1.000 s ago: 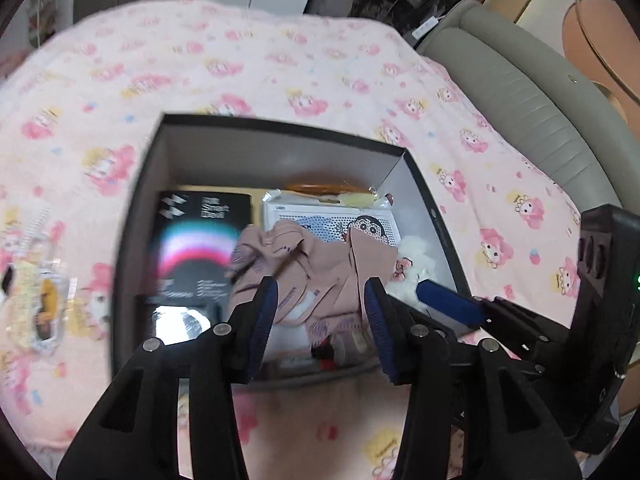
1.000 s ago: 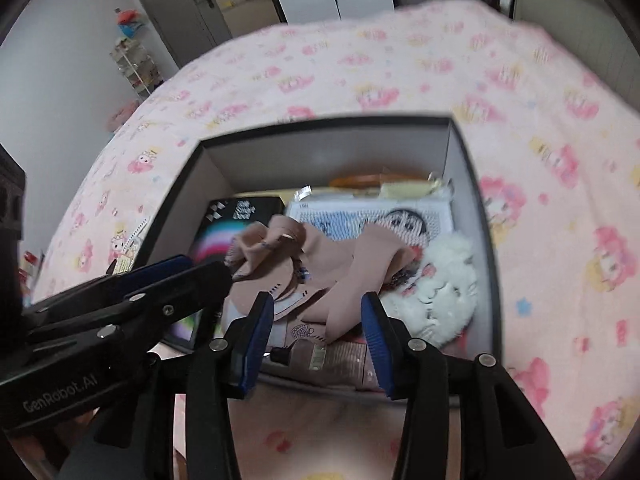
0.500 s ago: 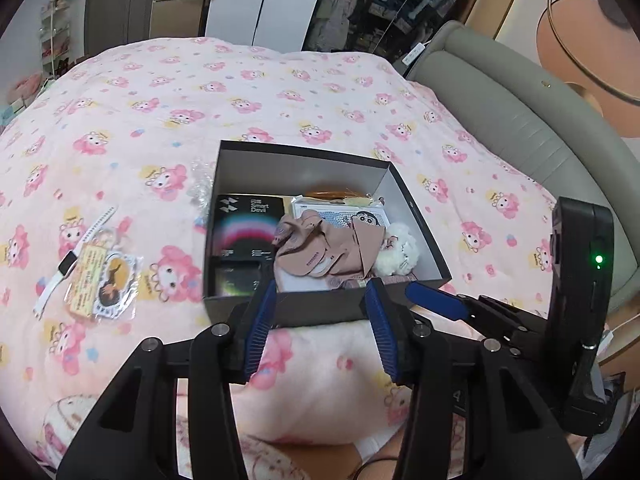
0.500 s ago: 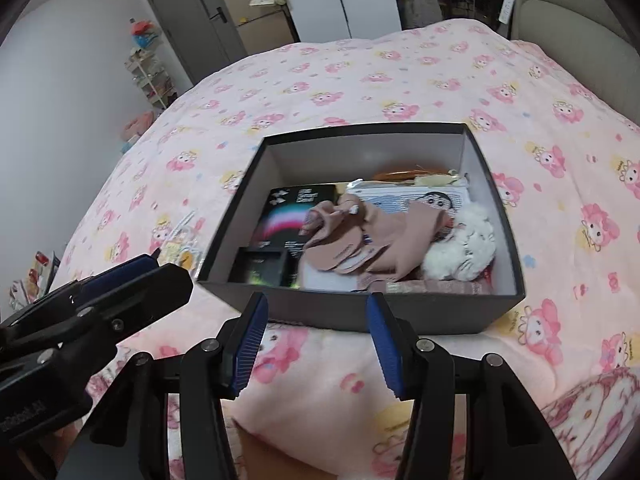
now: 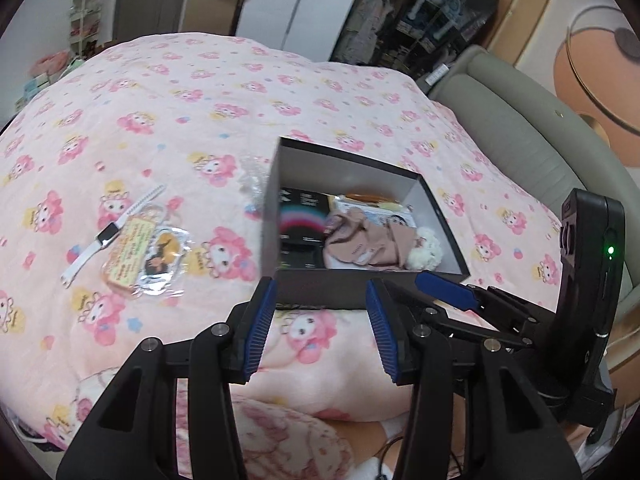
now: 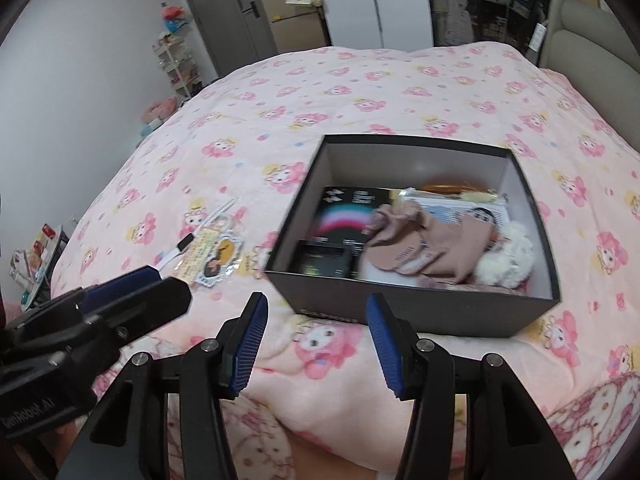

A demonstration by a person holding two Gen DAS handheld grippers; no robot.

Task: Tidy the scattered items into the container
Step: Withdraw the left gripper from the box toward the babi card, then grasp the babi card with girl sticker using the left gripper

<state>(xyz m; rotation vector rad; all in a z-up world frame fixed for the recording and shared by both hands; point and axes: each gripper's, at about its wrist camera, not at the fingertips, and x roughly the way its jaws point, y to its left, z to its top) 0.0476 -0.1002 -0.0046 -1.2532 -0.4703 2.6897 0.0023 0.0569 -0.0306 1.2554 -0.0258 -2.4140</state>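
Both your grippers hang empty short of the black cardboard box [image 6: 416,312], jaws apart with nothing between them; the right gripper [image 6: 316,340] has just been widening its jaws. What remains outside is the white-strapped smartwatch [image 5: 105,236] and the clear-wrapped yellow card packet [image 5: 144,256], touching each other on the pink cartoon-print blanket [image 5: 160,120], left of the box. The watch's strap runs diagonally away from you. Your left gripper [image 5: 316,332] looks nearer, so I'd lead with it.

I see a pink cartoon-print blanket [image 6: 360,92] over the bed, a grey padded headboard [image 5: 532,128] along its right edge, a grey door [image 6: 228,12] beyond.
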